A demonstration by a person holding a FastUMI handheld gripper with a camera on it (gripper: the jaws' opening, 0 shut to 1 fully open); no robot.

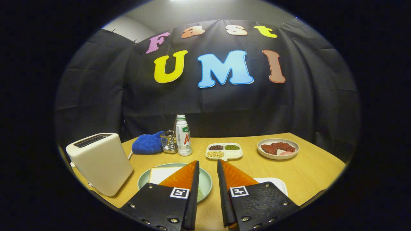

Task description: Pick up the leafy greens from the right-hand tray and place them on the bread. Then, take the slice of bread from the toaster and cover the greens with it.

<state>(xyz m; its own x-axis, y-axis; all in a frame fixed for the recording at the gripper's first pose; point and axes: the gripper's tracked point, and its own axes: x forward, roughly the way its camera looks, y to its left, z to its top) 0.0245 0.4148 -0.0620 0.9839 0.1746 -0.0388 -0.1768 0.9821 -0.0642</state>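
Bread (163, 175) sits flat on the pale green plate (205, 183), just ahead of your left finger, which hides a good part of it. No greens visible on the showing part of the slice, so judge step one as not done. Your gripper (208, 166) is a little open, a narrow gap between the fingers, nothing between them, bare tabletop (305, 166) in the gap.

Leafy greens: can't make them out. A white tray (276, 183) pokes out from behind your right finger, most of it hidden, contents not readable. That's likely the right-hand tray, so the greens' axis and heading can't be called from here.

Toaster (101, 162) stands left of the plate, near it, slot on top running away from you toward the wall; whether a slice is inside is too dark to tell. Any slice there would stand on edge along that slot, a guess.

Both steps look left to do: greens onto bread, then toaster slice on top.

Beyond: blue mitt (147, 144), bottle (183, 136), divided dish (224, 151) of beans, plate of meat (278, 148). All well apart from your fingers.
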